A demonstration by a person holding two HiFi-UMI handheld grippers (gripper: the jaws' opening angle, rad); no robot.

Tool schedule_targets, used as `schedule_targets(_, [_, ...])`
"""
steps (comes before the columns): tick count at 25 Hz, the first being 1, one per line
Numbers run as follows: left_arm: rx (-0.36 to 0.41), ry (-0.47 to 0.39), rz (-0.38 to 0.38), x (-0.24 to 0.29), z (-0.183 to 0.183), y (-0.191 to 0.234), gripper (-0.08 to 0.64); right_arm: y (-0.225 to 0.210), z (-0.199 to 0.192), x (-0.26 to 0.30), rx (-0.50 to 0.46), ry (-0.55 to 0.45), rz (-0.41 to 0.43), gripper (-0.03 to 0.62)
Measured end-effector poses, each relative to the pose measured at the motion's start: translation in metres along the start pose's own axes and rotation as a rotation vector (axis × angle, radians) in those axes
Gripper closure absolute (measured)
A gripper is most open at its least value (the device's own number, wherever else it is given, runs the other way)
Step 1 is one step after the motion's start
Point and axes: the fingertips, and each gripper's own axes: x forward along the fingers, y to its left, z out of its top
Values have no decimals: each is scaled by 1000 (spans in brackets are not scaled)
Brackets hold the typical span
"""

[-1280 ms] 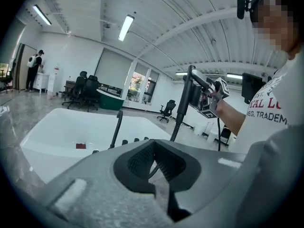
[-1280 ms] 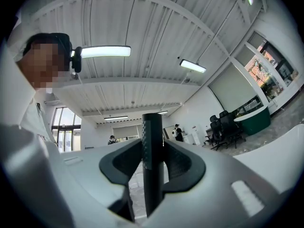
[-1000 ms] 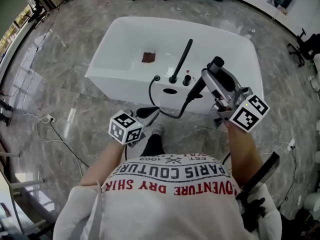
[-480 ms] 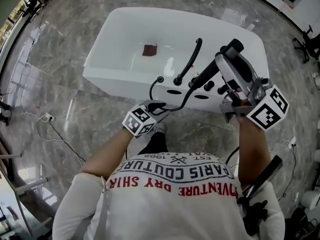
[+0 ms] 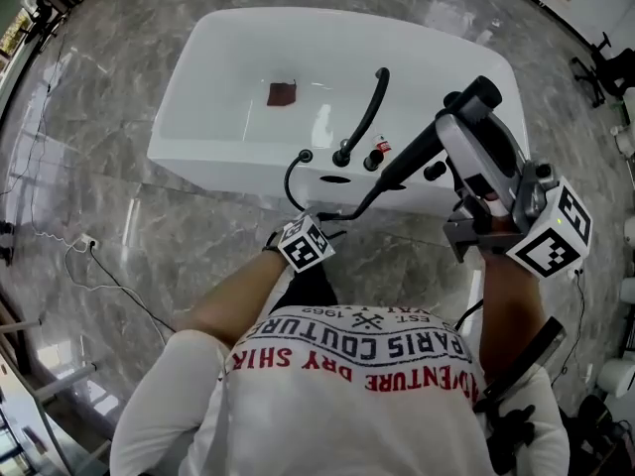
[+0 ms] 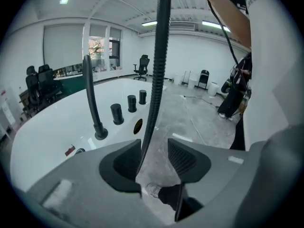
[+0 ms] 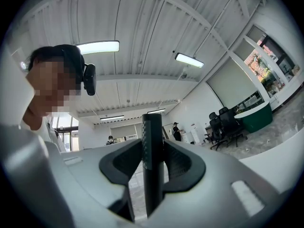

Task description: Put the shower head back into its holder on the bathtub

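Observation:
A white bathtub (image 5: 198, 117) stands on the marble floor, with a black spout (image 5: 365, 112), knobs (image 5: 372, 159) and the dark oval holder hole (image 5: 337, 178) on its near rim. My right gripper (image 5: 454, 119) is shut on the black stick shower head (image 5: 412, 157), held above and to the right of the hole; in the right gripper view the handle (image 7: 152, 127) stands clamped between the pads. The black hose (image 6: 159, 56) runs up between the jaws of my left gripper (image 6: 154, 146), which are opening and do not press on it. That gripper's marker cube (image 5: 306, 243) hangs low in front of the tub.
A reddish-brown patch (image 5: 282, 93) lies inside the tub. Cables (image 5: 89, 256) trail over the floor at the left. Office chairs (image 5: 605, 58) stand at the far right. My own legs and shoe are just below the left gripper.
The left gripper has sunk toward the floor and shifted right, close under the tub's rim. The right gripper has carried the shower head a little up and to the right.

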Motion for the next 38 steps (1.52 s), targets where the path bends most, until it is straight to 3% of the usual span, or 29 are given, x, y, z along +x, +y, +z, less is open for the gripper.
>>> schedule_targets(3, [39,12,40,22,8,-4,365,2,8,-13,22,-6,10,449])
schedule_targets(8, [13,34,25,45,-3,-5,371,8,12,-18,33,-11,36,449])
schedule_targets(10, [16,54,17,47,-12,-3,399,6,11,-17,28,-6,14,449])
schedule_targets(12, [38,73,27,46,-18,1,492,1,9,-18,22,-4,-9,449])
schedule_targets(18, [59,109,-2,38,-33,1,497,-5,3,-19,16,-1,-37,451])
schedule_targets(24, [28,91,28,13,-45,6,499,-21,-4,-27,-14,11,-96,451])
schedule_targets(31, [-22,11,100,-40,-43,13,499,-36,-26,-43,-57,58,-169,451])
schedule_targets(38, [-125,-159,286,-120,-12,57,497,-37,-65,-63,-13,102,-208,451])
